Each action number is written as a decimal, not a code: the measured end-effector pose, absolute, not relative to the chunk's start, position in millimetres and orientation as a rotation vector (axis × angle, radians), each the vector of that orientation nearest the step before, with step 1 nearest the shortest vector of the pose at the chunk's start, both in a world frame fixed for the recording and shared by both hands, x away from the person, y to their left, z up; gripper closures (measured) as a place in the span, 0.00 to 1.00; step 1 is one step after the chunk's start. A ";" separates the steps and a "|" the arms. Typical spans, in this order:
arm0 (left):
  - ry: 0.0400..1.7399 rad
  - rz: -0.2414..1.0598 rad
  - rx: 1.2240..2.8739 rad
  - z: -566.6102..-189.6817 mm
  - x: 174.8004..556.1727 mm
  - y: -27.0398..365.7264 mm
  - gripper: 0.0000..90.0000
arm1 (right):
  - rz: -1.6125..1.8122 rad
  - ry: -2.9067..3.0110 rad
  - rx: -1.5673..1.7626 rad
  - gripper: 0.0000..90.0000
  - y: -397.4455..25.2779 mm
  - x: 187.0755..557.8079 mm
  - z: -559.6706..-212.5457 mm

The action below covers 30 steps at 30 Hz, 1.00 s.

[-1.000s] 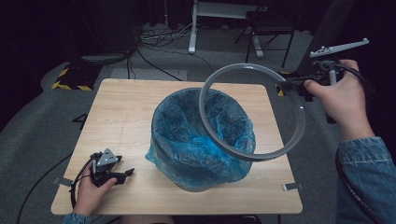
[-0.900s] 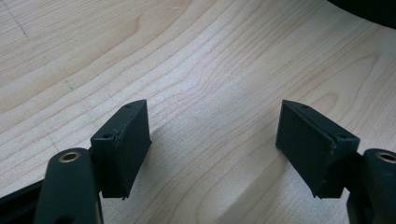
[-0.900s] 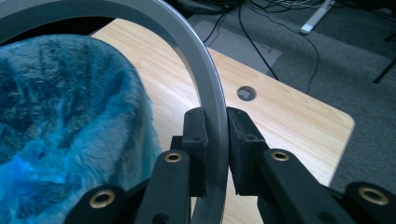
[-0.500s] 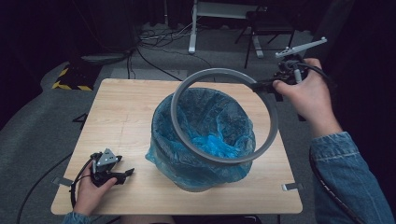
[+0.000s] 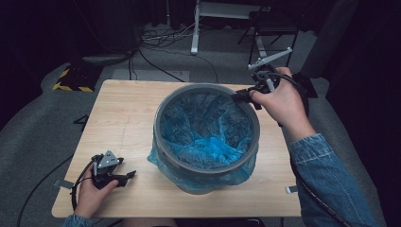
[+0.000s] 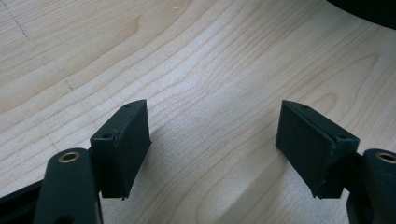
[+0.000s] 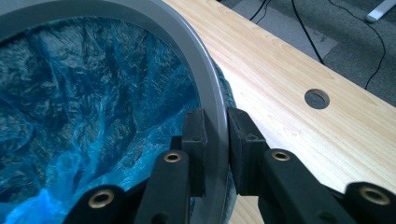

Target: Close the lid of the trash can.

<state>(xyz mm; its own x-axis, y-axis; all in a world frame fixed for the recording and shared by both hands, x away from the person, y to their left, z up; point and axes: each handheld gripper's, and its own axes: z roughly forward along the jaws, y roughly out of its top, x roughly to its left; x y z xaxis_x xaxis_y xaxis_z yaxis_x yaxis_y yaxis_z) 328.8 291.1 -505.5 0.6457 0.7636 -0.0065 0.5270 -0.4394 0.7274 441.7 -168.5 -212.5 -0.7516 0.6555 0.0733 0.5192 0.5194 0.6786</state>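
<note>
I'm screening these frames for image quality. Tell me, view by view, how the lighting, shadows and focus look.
High view: dark surroundings, the table evenly lit, slightly soft overall. Left gripper view: sharp wood grain, with soft shadows under the open left gripper. Right gripper view: the grey ring and blue bag are crisp where the right gripper clamps the ring; the bag shows mild sheen and the near jaw arms blur a little.

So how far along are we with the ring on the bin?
Done: blue bag liner sits in the bin, draped over its rim. In hand: right gripper clamps the grey ring, lying over the rim. Left: press it down, release. Left gripper rests open on the table.
</note>
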 end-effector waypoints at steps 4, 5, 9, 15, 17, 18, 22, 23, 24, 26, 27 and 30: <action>1.000 0.422 2.145 -505.6 328.8 291.0 0.29 | 1.017 2.577 0.995 0.87 -164.9 443.5 -217.7; 1.000 0.422 2.144 -505.6 328.8 291.0 0.29 | 1.010 2.576 0.994 0.87 -164.4 443.8 -218.5; 1.000 0.422 2.144 -505.6 328.8 291.0 0.29 | 1.010 2.569 0.984 0.87 -163.3 444.9 -219.6; 1.000 0.422 2.145 -505.6 328.8 291.0 0.29 | 0.995 2.551 0.975 0.87 -162.2 448.0 -220.4; 0.999 0.422 2.145 -505.6 328.8 291.0 0.29 | 0.995 2.545 0.981 0.87 -161.8 449.4 -221.3; 1.000 0.422 2.145 -505.6 328.8 291.0 0.29 | 0.995 2.541 0.979 0.87 -161.5 450.3 -221.9; 1.000 0.422 2.145 -505.6 328.8 291.0 0.29 | 0.990 2.537 0.975 0.86 -158.7 453.2 -224.1; 0.999 0.422 2.145 -505.5 328.9 291.1 0.29 | 0.986 2.537 0.968 0.86 -157.5 453.6 -224.3; 0.997 0.423 2.146 -505.5 328.9 291.1 0.29 | 0.983 2.537 0.962 0.86 -156.3 453.7 -224.5; 1.000 0.422 2.145 -505.6 328.8 291.0 0.29 | 0.972 2.535 0.954 0.86 -154.7 453.9 -224.7; 1.000 0.422 2.145 -505.6 328.8 291.0 0.29 | 0.972 2.534 0.954 0.86 -154.5 453.9 -224.8; 1.000 0.422 2.145 -505.6 328.8 291.0 0.29 | 0.972 2.534 0.944 0.86 -155.1 453.4 -224.9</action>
<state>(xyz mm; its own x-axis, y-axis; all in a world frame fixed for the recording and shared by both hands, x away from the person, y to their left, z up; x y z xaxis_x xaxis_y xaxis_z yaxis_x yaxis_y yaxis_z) 328.8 291.0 -505.6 0.6453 0.7639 -0.0074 0.5276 -0.4387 0.7275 453.4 -155.1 -224.9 -0.7525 0.6584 -0.0152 0.4795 0.5634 0.6728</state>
